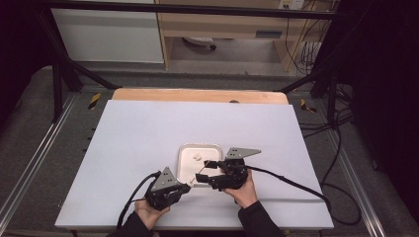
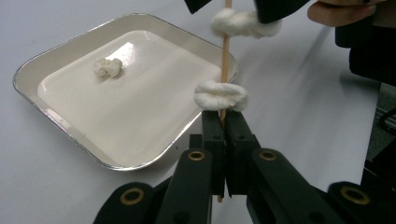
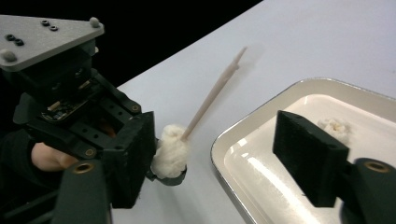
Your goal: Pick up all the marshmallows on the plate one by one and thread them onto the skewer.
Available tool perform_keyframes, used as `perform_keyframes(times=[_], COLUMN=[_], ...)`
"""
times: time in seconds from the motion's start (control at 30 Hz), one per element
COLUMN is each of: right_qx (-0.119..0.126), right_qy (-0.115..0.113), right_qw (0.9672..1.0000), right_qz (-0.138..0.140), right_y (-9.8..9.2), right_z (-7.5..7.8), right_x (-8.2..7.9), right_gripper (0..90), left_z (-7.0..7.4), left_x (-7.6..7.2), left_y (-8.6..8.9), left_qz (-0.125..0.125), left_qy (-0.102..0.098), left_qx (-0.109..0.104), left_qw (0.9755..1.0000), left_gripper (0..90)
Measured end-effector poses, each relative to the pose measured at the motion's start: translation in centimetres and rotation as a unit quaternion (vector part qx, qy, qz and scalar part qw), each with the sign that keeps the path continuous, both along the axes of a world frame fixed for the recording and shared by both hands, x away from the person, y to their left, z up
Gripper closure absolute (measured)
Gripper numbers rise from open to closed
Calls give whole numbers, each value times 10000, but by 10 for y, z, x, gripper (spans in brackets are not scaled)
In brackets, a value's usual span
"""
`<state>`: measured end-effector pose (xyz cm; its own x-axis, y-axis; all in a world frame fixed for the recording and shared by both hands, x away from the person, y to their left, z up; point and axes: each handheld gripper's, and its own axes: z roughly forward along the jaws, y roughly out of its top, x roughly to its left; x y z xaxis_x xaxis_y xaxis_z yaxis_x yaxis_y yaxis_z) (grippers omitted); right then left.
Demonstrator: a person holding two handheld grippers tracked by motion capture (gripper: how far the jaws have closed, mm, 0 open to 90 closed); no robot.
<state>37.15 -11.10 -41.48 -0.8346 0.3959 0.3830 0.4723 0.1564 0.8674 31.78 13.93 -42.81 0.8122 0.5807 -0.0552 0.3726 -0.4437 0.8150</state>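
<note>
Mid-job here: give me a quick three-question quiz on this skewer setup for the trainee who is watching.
1. True or false: the left gripper is shut on the wooden skewer.
2. What lies in the tray? A: nothing. B: one white fluffy piece. C: three spoons.
3. Which gripper stands open?

Key: 1 true. 2 B. 3 the right gripper, with its jaws wide apart beside the skewer.
</note>
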Motion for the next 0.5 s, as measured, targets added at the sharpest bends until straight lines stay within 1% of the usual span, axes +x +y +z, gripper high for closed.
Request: perform_keyframes(times=[0.03,0.07,0.13,0.2,0.27,0.37,0.43,0.5], right_qx=[55,87,92,15,-95,-350,-549,-788], right_qy=[-3,-36,-145,-235,-301,-365,-375,-400], right_qw=[10000,10000,9998,9997,9993,9983,9971,9950], right_qz=[15,8,-21,-98,-183,-304,-383,-470], right_y=[0,-1,-3,-5,-8,-11,-14,-16], right_z=[1,3,6,9,9,8,5,4], right_x=[-1,-2,-2,-2,-1,1,3,5], right_gripper=[256,253,232,205,173,134,107,86], left_z=[-1,-2,-2,-1,0,1,2,3], left_x=[2,3,3,3,3,4,4,5], left_y=[1,3,5,6,7,11,14,17], left_qz=[22,40,44,49,65,82,101,128], left_qy=[78,123,118,103,104,132,147,148], left_qx=[-2,-52,-55,-74,-69,-66,-58,-50], left_qw=[10000,9999,9999,9999,9999,9999,9998,9998], left_gripper=[888,888,888,888,888,887,887,887])
